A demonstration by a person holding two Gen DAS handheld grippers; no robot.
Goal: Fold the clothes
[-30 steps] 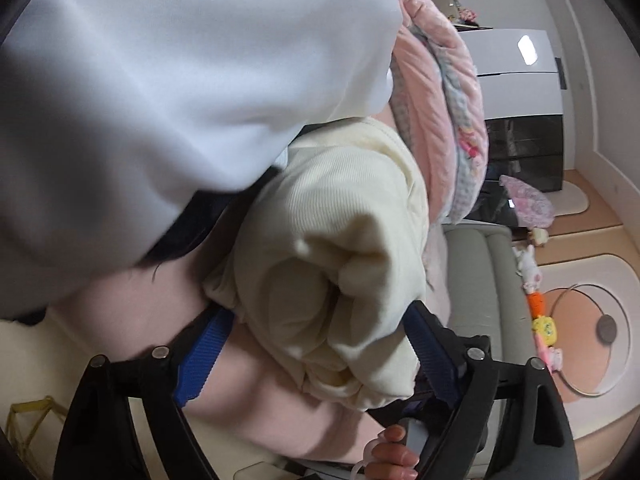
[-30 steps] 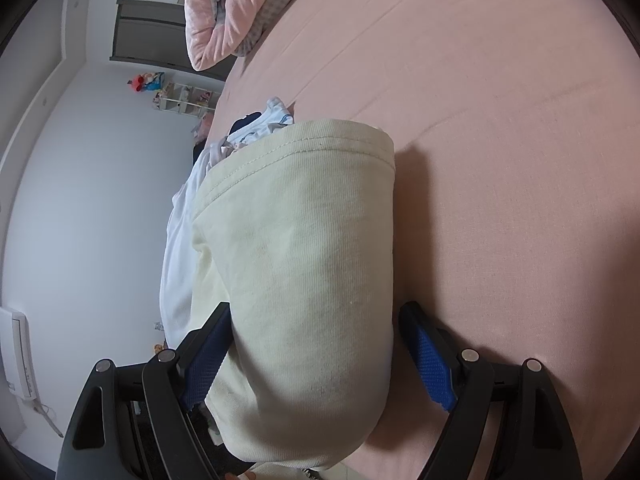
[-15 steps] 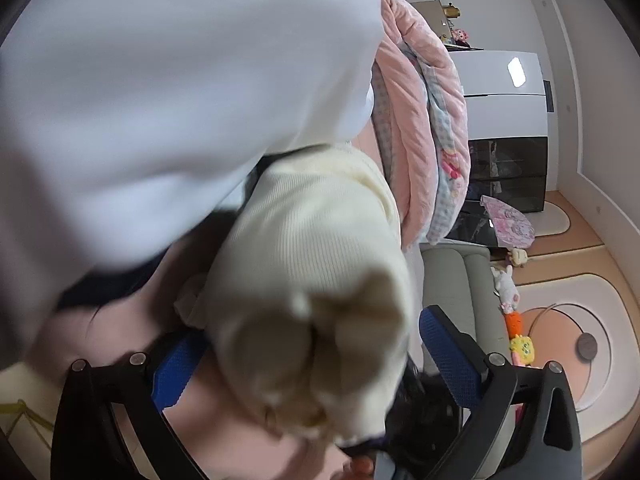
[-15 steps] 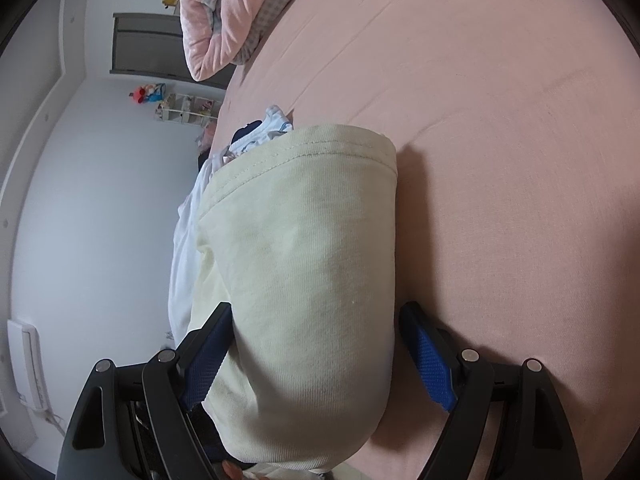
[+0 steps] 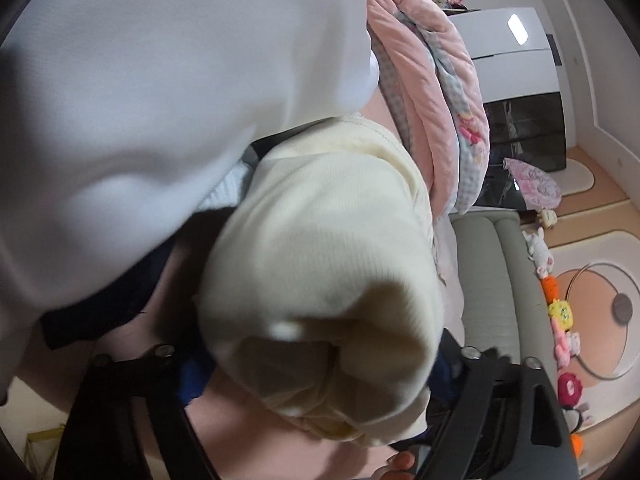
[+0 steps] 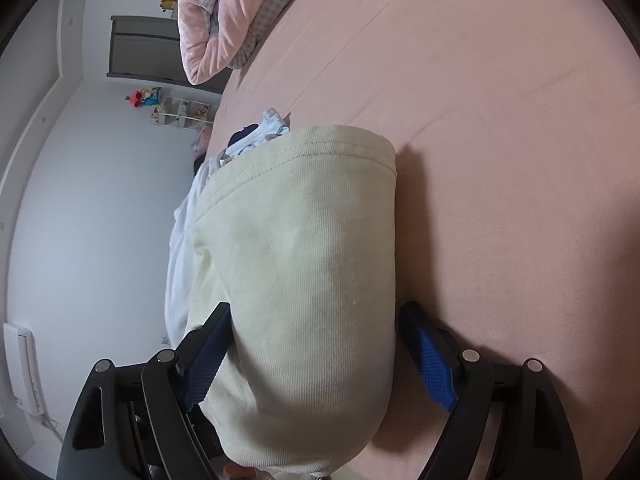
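I have a cream ribbed garment, bundled into a thick wad, sitting between both grippers over the pink bedsheet. My right gripper has its fingers set wide with the wad filling the gap; the left pad touches the cloth, the right pad looks just off it, so I can't call it a firm pinch. My left gripper faces the bundle's layered end, which is blurred and hides both pads, so I cannot tell if it's spread or clamped.

Just beside the cream bundle lie a white garment and something dark navy, touching it on the left view. A folded pink quilt sits further up the bed.

Risks as I judge them:
- Wad is fat and soft; a loose hold from the right gripper means layers slide out and the fold opens.
- The bundle's end shows several loose layers; catching only some of them would let the rest sag.
- White garment is close enough to get caught and dragged along.
- The bed edge looks near in the left view, so a slip could drop it onto the floor.
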